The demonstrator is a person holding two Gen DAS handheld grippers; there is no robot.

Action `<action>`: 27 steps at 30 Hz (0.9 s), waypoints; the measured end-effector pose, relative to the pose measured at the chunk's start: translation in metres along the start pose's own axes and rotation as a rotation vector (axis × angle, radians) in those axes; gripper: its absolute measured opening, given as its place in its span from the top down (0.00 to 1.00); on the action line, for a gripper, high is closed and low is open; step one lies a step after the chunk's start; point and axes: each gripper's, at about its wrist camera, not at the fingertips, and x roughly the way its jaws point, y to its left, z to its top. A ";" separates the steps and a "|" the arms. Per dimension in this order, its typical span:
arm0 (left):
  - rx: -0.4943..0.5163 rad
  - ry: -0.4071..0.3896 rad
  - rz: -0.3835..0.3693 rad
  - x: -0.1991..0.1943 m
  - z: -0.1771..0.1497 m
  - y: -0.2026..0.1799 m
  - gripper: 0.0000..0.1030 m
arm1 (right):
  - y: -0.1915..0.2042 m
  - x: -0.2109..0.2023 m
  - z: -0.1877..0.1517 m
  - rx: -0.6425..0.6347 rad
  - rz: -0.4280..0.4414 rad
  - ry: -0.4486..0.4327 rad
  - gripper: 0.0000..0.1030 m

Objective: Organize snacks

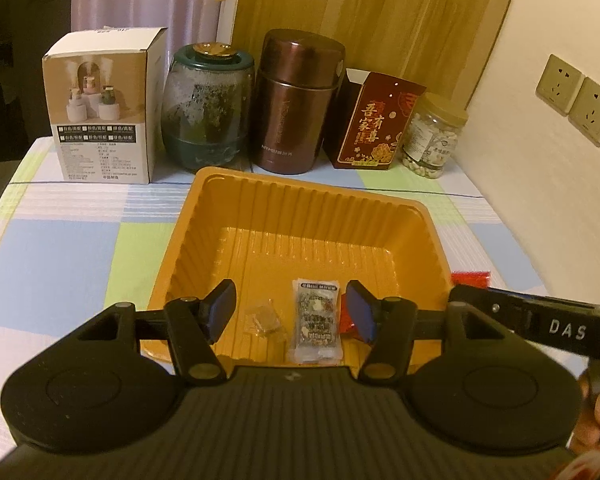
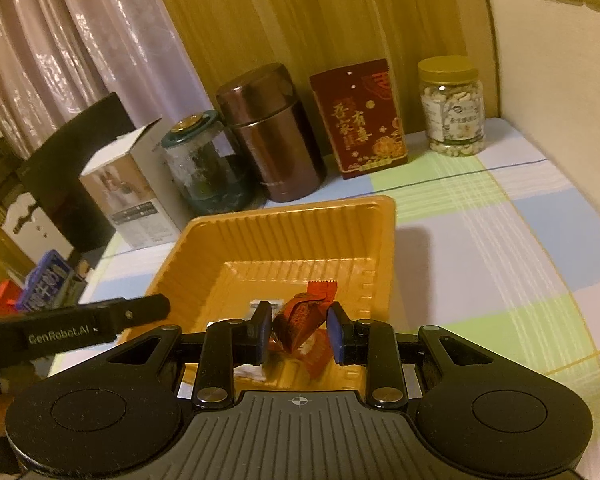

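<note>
Right now both my grippers hang over the near end of the orange plastic tray (image 1: 300, 216), a square, thin-walled thing with ribbed sides on the checked tablecloth of the table (image 1: 80, 248).

My left gripper (image 1: 290, 312) stands about half open with nothing between its blue pads; under the gap lie a clear-and-grey printed sachet (image 1: 315, 322) and a small crinkled transparent wrapper (image 1: 262, 317), both flat on the tray floor. Only this view shows those two whole.

My right gripper (image 2: 299, 332) is partly open, and a glossy red snack packet (image 2: 300, 322) with a serrated end stands tilted between its pads; whether a pad still touches it I cannot tell. From the left wrist only a red sliver shows behind one finger. A second red wrapper (image 2: 316, 356) lies under it.

Along the back stand a white cardboard box (image 1: 104, 108), a green-lidded glass jar (image 1: 206, 108), a brown metal canister (image 1: 296, 100), a dark red printed box (image 1: 374, 124) and a clear jar of pale nuts (image 2: 452, 108), whose gold lid only the right view shows plainly.
</note>
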 end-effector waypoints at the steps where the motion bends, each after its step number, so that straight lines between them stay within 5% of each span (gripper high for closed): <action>1: -0.001 0.000 -0.001 -0.001 -0.001 0.001 0.45 | -0.002 -0.001 0.000 0.013 0.005 -0.007 0.41; 2: -0.001 0.001 -0.003 -0.003 -0.002 0.002 0.45 | -0.004 -0.003 0.000 0.023 0.006 -0.021 0.29; 14: -0.036 0.004 -0.013 -0.042 -0.029 0.005 0.45 | -0.016 -0.048 -0.021 0.076 -0.058 -0.020 0.29; 27: -0.057 -0.042 -0.026 -0.134 -0.066 -0.016 0.45 | 0.018 -0.137 -0.063 0.030 -0.091 -0.048 0.29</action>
